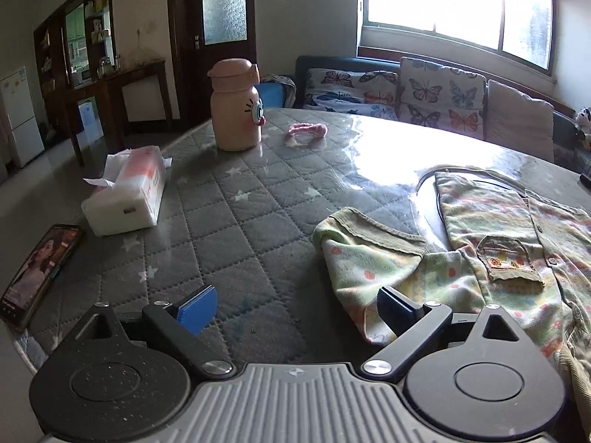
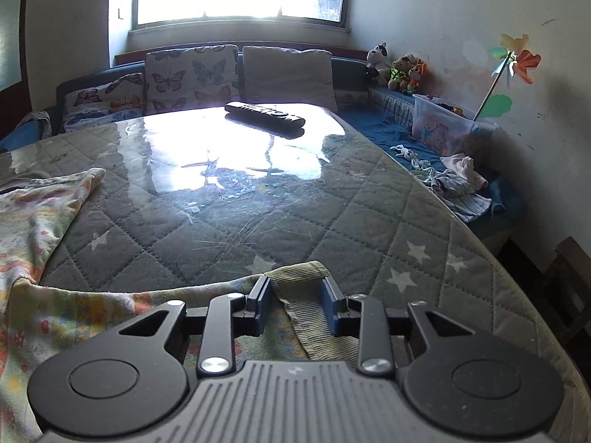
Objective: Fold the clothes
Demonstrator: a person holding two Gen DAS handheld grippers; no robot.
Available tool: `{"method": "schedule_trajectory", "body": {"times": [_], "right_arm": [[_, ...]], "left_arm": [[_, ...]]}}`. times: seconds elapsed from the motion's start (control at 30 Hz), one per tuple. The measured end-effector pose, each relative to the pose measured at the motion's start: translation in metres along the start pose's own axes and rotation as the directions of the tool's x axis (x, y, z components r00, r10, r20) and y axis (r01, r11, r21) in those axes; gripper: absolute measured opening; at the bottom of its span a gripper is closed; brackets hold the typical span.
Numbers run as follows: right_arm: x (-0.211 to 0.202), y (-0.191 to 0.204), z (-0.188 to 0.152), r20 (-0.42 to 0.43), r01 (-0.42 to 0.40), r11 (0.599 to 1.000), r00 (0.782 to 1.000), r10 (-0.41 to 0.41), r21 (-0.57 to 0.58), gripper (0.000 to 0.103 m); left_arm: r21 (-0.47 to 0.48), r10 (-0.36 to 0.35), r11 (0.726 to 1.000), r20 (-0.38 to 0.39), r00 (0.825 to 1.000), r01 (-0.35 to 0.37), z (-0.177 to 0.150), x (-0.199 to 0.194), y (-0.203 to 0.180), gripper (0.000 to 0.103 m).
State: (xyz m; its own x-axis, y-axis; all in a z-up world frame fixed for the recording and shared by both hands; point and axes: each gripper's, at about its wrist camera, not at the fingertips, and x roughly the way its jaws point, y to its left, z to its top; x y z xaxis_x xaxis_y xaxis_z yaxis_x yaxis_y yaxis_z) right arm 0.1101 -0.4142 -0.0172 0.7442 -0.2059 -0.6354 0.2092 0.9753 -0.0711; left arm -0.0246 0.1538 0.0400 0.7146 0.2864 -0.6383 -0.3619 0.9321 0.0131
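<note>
A small pale green child's garment [image 1: 491, 258] with a flower print, a pocket and buttons lies spread on the quilted table. One sleeve with a ribbed olive cuff [image 1: 373, 234] is folded inward. My left gripper [image 1: 299, 308] is open and empty just left of that sleeve, low over the table. In the right wrist view the same garment [image 2: 40, 221] lies at the left. My right gripper [image 2: 297, 304] is open, its fingers on either side of the other sleeve's ribbed cuff [image 2: 306, 295], not closed on it.
A tissue box [image 1: 127, 199], a phone [image 1: 35, 273], a pink bottle [image 1: 236, 105] and a pink hair tie [image 1: 306, 131] lie on the table's left and far side. A remote control [image 2: 266, 112] lies at the far edge. A sofa with cushions [image 2: 195, 74] stands behind.
</note>
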Motion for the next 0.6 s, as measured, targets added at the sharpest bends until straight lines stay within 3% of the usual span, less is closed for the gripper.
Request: {"method": "schedule_trajectory", "body": {"times": [0.23,0.3,0.37,0.5,0.6], "right_arm": [[0.003,-0.006,-0.003,0.028,0.002,1.0,1.0,-0.002,0.024,0.041],[0.004,-0.007,-0.003,0.024,0.017,0.999,1.0,-0.017,0.03,0.063],[0.005,-0.008,-0.003,0.019,0.03,0.999,0.999,-0.03,0.038,0.076],[0.01,-0.023,-0.005,0.002,-0.02,0.992,1.0,0.02,0.124,0.09],[0.011,-0.02,-0.005,-0.004,-0.017,0.994,1.0,0.017,0.105,0.095]], "left_arm": [[0.063,-0.042,0.997,0.036,0.998,0.039,0.006,0.003,-0.017,0.091],[0.112,-0.066,0.992,0.051,0.997,0.06,0.009,0.008,-0.032,0.09],[0.17,-0.107,0.981,0.056,0.993,0.096,0.011,0.017,-0.048,0.088],[0.272,-0.109,0.957,0.028,0.994,0.097,0.01,0.042,-0.074,0.077],[0.329,-0.094,0.94,0.008,0.996,0.086,0.008,0.059,-0.081,0.064]]}}
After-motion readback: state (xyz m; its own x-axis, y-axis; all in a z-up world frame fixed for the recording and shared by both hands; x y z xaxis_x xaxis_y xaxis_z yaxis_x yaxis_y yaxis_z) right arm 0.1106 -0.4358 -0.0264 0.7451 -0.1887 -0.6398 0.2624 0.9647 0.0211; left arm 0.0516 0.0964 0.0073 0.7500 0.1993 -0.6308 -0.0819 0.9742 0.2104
